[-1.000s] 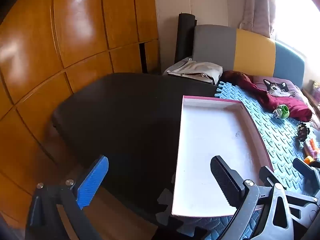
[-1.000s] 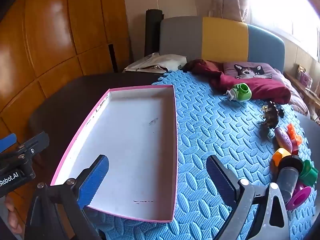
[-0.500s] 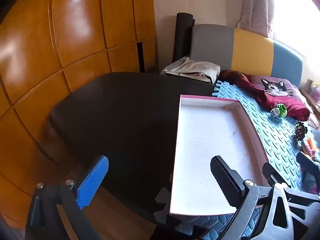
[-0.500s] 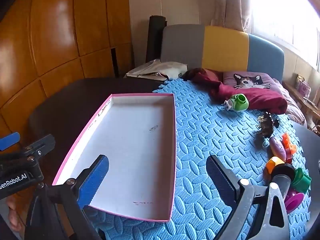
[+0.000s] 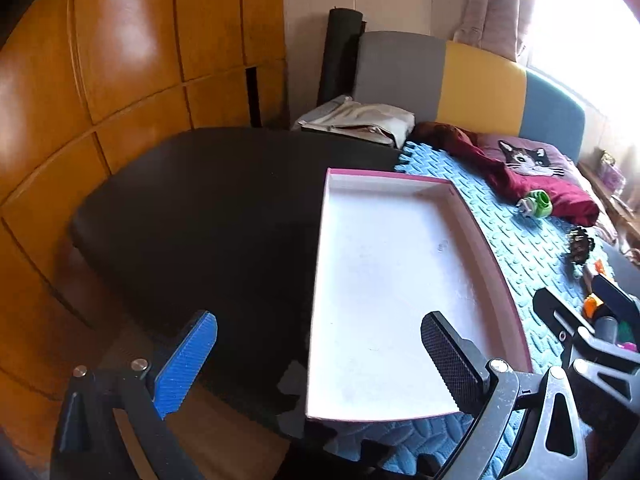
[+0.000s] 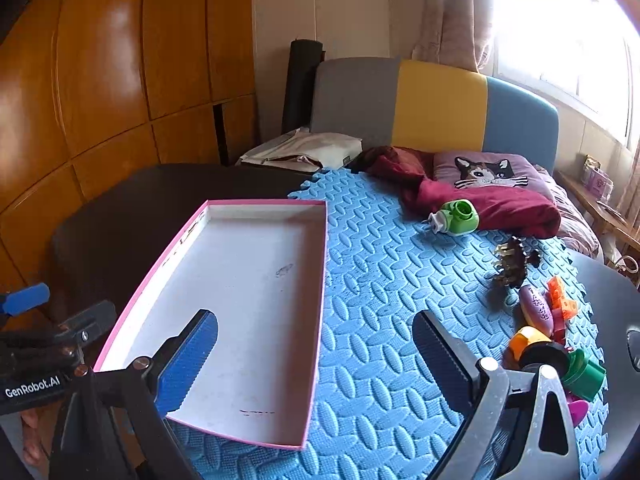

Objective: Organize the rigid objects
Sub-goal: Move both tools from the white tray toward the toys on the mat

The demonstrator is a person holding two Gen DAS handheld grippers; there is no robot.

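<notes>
Left gripper [image 5: 318, 354] spread wide, holding nothing, up over the near left edge of the pink box [image 5: 496, 264]. Right gripper [image 6: 314, 350] also spread wide and holding nothing, up over the blue mat [image 6: 384, 276] by the near right corner of the box [image 6: 322, 280]. Nothing inside the box, only white floor. Green toy [image 6: 456, 218] at the far edge of the mat, touching the red cloth [image 6: 488, 202]. Dark clip [image 6: 512, 262] near the right edge of the mat. Just in front, a purple egg [image 6: 536, 310], an orange block [image 6: 562, 304], an orange cap [image 6: 526, 338] and a green cup [image 6: 584, 374], bunched close together. Black table [image 5: 200, 208] under the mat.
</notes>
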